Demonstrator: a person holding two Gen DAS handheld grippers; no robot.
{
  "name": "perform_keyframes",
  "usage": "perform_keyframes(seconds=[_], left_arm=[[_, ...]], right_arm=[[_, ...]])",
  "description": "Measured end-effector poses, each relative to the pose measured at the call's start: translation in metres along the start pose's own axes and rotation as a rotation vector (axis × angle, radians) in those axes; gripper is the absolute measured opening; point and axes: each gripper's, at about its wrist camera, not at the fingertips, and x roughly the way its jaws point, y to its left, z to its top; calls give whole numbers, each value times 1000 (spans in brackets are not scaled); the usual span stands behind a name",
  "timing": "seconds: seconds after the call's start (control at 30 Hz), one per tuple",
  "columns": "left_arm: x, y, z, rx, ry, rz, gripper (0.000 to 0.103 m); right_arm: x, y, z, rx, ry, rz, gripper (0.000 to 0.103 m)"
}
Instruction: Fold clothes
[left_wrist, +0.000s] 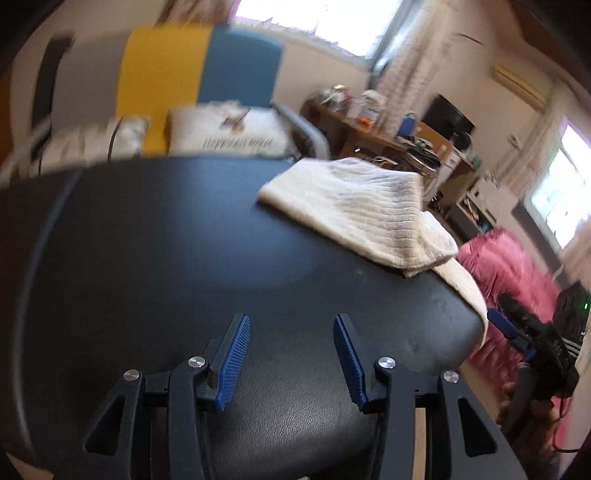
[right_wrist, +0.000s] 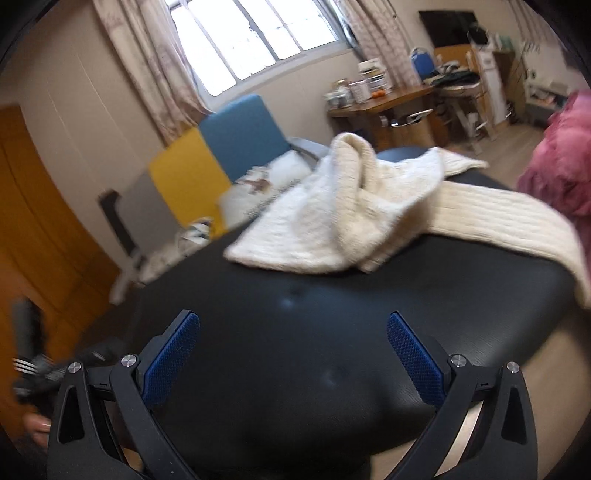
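A cream knitted sweater (left_wrist: 364, 206) lies loosely folded on the far right part of a black padded table (left_wrist: 166, 240). One sleeve hangs over the table's right edge. In the right wrist view the sweater (right_wrist: 332, 221) is bunched, with a sleeve trailing right across the table (right_wrist: 295, 350). My left gripper (left_wrist: 291, 325) is open and empty over the bare table, well short of the sweater. My right gripper (right_wrist: 293, 325) is open wide and empty, also short of the sweater. The right gripper also shows in the left wrist view (left_wrist: 517, 328), beyond the table's right edge.
A pink heap (left_wrist: 517, 280) sits right of the table. A blue and yellow chair (right_wrist: 221, 155) and white pillows (left_wrist: 225, 131) stand behind it. A cluttered wooden desk (right_wrist: 380, 103) is further back, and an orange door (right_wrist: 37, 229) is at the left.
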Motion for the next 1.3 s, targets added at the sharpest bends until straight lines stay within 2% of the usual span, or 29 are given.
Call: perform_keyframes(seconds=[0.03,0.1,0.17,0.2,0.33,0.43,0.53,0.67,0.83,1.03,1.3], left_arm=[[1,4,0,7,30,40,48],[4,11,0,17,94,105,48],[0,17,-1,21,122,144,48],[-4,19,1,29,111,152,48],[-15,16,3,128,-52,205,48],[-13,7,7,190,-96,226,48],[-8,1,14,197,-62,182,48],[5,-14,23,158,-35,93,48],[8,-59,25,223,-85,142,48],[-14,-93,27,214,-146,124,48],[-37,-117,20,250,-190,100,48]], right_arm=[[2,-8,8,38,-14,38,103],[8,-29,25,106,-43,60,103],[19,-50,41,162,-42,16,103],[24,-60,48,194,-43,-8,103],[48,-92,69,271,-4,-151,103],[61,-102,81,269,13,-262,103],[60,-91,86,223,-22,-292,103],[58,-68,80,135,-19,-385,103],[45,-39,71,35,-49,-497,103],[35,6,65,-99,-97,-558,103],[28,56,55,-255,-110,-532,103]])
